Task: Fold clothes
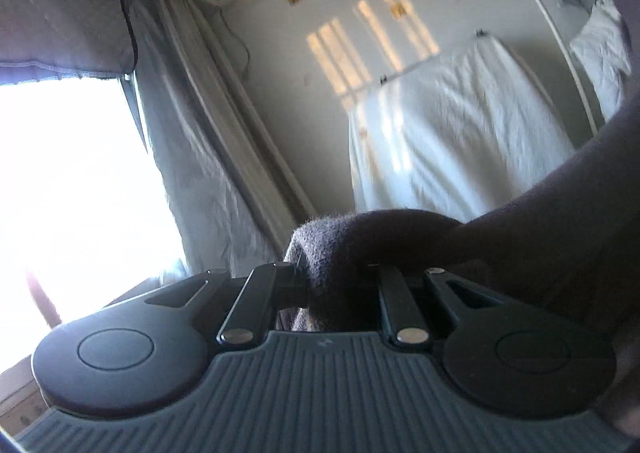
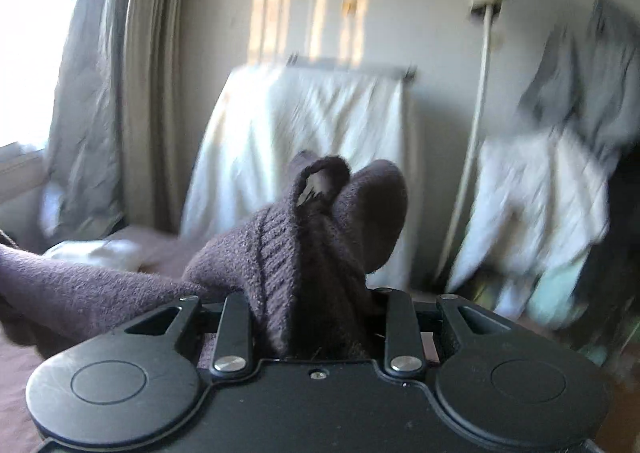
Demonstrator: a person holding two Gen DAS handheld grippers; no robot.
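A dark purple knitted garment (image 1: pixel 540 237) is held up between both grippers. My left gripper (image 1: pixel 332 281) is shut on a bunched edge of it, and the cloth runs off to the right and up. In the right wrist view my right gripper (image 2: pixel 316 305) is shut on another bunched part of the same garment (image 2: pixel 288 253), with the cloth trailing away to the left. The fingertips of both grippers are hidden under the fabric.
A bright window (image 1: pixel 72 181) with grey curtains (image 1: pixel 192 157) is on the left. A white sheet (image 2: pixel 304 125) hangs on a rail against the back wall. More clothes (image 2: pixel 560 133) hang at the right. A bed surface (image 2: pixel 132 249) lies below.
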